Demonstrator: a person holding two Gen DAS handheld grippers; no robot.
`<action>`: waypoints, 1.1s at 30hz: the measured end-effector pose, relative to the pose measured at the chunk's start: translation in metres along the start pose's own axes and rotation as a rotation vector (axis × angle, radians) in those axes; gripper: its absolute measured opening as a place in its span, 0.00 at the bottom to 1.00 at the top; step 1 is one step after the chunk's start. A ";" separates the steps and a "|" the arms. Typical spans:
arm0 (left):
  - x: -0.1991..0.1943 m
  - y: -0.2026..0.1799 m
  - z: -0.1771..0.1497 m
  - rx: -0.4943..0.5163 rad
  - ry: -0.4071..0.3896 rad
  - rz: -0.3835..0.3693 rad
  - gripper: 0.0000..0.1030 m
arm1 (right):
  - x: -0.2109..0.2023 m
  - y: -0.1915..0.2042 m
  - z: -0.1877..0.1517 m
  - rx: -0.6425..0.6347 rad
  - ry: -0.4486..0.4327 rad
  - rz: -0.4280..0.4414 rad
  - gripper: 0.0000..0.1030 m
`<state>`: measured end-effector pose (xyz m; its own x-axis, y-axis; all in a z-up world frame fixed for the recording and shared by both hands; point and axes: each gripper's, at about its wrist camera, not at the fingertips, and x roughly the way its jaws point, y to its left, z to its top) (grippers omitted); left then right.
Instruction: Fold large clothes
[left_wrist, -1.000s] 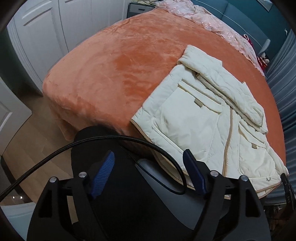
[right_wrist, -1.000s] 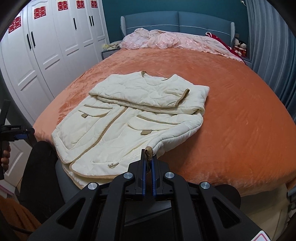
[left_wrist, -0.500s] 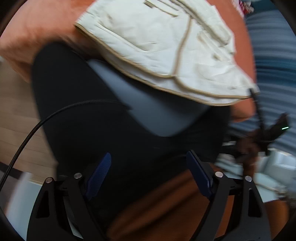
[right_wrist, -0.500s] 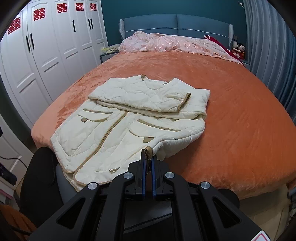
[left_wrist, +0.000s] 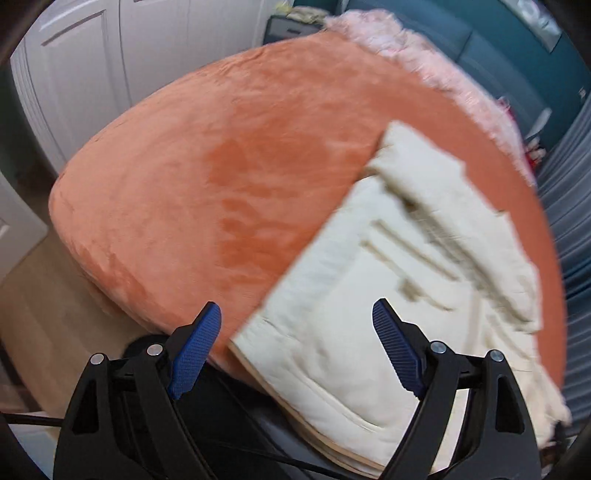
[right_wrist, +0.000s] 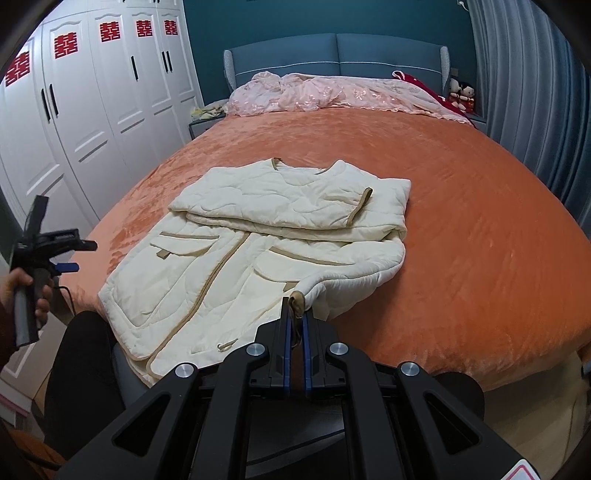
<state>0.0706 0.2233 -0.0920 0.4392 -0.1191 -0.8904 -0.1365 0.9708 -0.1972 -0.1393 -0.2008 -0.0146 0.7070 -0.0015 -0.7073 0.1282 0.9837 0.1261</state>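
Now mid-fold on the cream quilted jacket at the orange bed's near edge: right tool clamped on its hem corner, left tool gaping empty, probably needing the opposite corner.

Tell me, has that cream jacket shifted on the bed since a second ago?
No. The cream jacket lies at the same place on the orange bedspread, its corner pinched in the right gripper as before.

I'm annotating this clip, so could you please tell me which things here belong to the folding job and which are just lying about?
Part of the job:
- cream quilted jacket, half folded on the orange bedspread
- right gripper, shut on a jacket corner
- left gripper, open

Just lying about:
- pink quilt
- dolls
- white wardrobe
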 end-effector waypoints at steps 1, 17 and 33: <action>0.011 0.002 0.004 0.020 0.020 0.028 0.79 | 0.000 0.000 0.000 0.005 0.001 -0.002 0.04; 0.057 0.033 -0.010 0.169 0.215 -0.182 0.08 | 0.009 -0.004 -0.002 0.070 0.027 -0.016 0.04; -0.158 -0.042 -0.023 0.243 -0.086 -0.525 0.06 | -0.072 -0.034 0.040 0.094 -0.201 -0.114 0.04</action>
<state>-0.0137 0.1965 0.0473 0.4649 -0.5899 -0.6602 0.3220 0.8073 -0.4946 -0.1666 -0.2416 0.0599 0.8070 -0.1561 -0.5696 0.2724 0.9541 0.1245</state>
